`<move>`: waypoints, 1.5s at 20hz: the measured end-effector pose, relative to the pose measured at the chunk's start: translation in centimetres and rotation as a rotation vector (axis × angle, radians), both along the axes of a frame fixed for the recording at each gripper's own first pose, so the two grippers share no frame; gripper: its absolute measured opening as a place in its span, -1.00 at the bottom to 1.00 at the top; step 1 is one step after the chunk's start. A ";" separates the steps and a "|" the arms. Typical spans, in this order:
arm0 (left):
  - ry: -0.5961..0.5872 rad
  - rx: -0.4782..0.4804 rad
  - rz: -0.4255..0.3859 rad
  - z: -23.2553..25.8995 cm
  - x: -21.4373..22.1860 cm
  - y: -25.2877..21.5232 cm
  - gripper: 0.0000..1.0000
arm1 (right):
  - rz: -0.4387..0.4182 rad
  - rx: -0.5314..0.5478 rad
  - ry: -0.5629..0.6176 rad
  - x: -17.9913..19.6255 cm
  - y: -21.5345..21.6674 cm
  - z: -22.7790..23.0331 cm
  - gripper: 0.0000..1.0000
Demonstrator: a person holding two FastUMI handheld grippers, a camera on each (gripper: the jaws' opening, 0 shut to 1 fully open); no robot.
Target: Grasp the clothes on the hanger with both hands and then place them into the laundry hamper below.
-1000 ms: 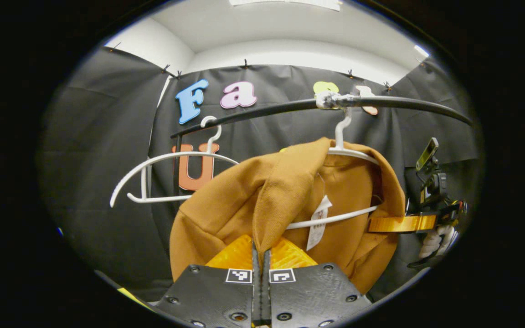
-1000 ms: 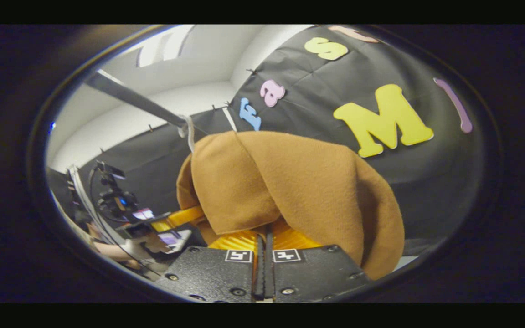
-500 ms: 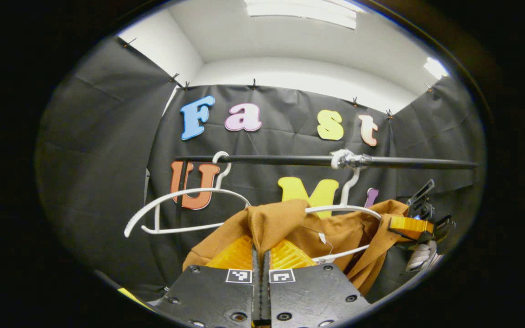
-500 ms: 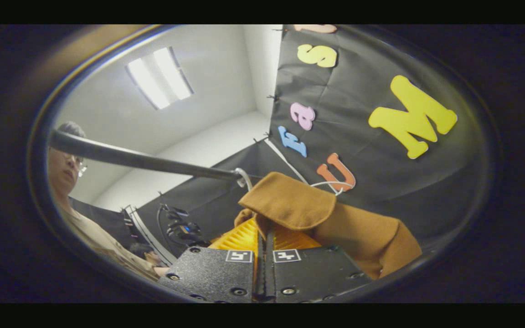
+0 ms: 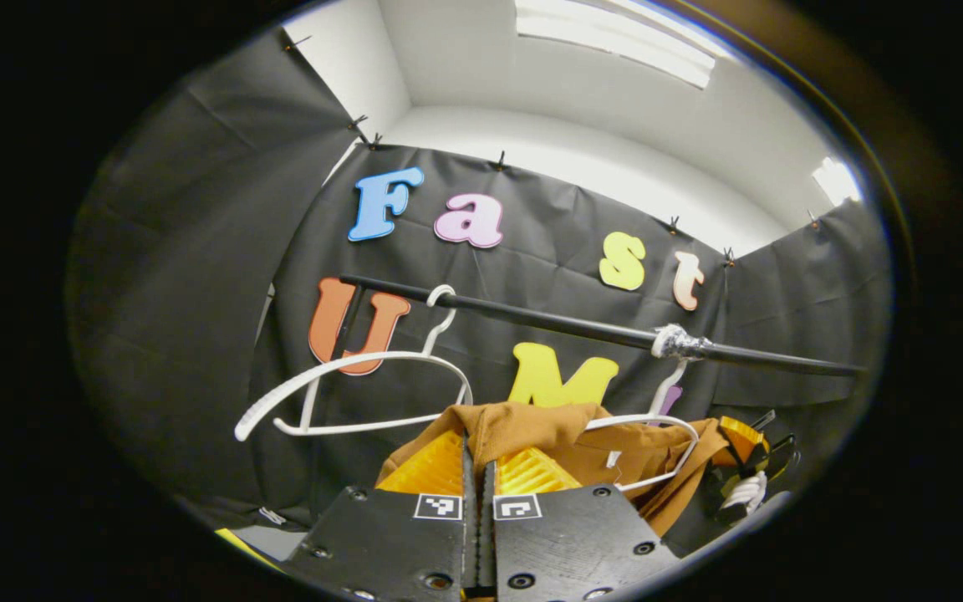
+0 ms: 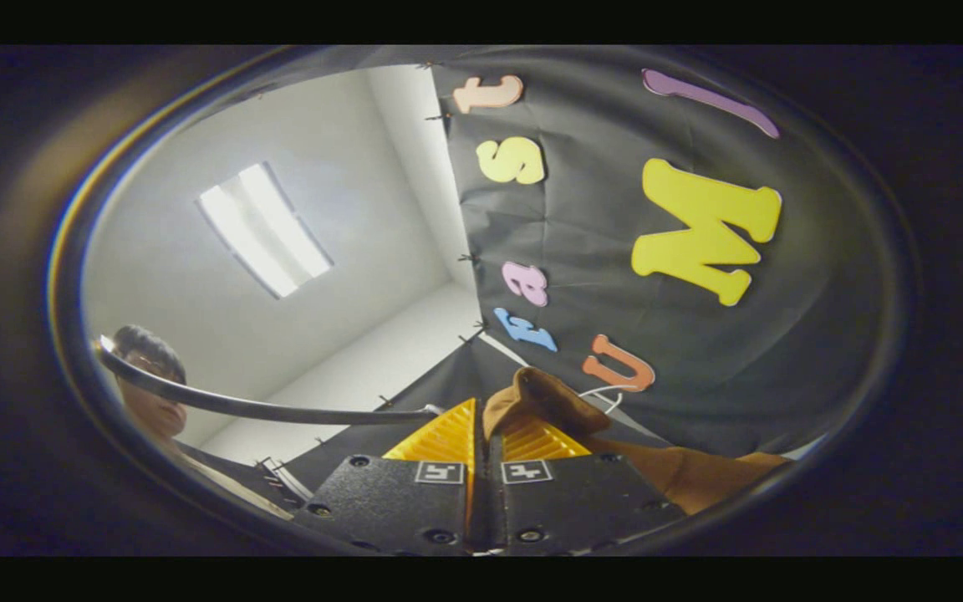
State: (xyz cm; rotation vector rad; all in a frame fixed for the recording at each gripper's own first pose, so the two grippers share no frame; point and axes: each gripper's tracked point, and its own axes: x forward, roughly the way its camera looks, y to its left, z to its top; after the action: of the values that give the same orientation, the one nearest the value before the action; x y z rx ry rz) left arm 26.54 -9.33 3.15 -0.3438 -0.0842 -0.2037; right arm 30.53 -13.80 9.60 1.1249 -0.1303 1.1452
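Note:
A brown garment (image 5: 552,425) is bunched low under the black rail (image 5: 565,328). Part of it still drapes over a white hanger (image 5: 675,428) hooked on that rail. My left gripper (image 5: 479,458) is shut on a fold of the cloth at its left end. Farther right, my right gripper (image 5: 739,436) grips the other end, with a gloved hand (image 5: 745,493) below it. In the right gripper view, my right gripper (image 6: 484,435) is shut on a brown fold (image 6: 544,401), and more of the garment (image 6: 699,472) trails to the lower right.
An empty white hanger (image 5: 356,393) hangs at the rail's left end. The rail (image 6: 264,410) curves across the right gripper view, with a person (image 6: 147,376) behind it at the left. Ceiling lights (image 6: 264,230) are overhead.
Both grippers have come down with the garment still held. It was spread high on the hanger and now sits bunched low, partly pulled off. Both cameras tilt further up toward the ceiling.

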 end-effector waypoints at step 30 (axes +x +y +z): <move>-0.096 0.048 -0.215 8.7 2.2 -0.3 -0.94 | -0.125 -0.170 -0.195 -1.3 -0.5 8.5 -0.94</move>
State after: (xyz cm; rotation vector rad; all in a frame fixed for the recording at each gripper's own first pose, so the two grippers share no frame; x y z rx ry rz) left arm 28.76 -9.65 11.82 -0.2955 -0.1366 -0.4347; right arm 29.27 -14.30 18.13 0.8422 -0.2465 1.1307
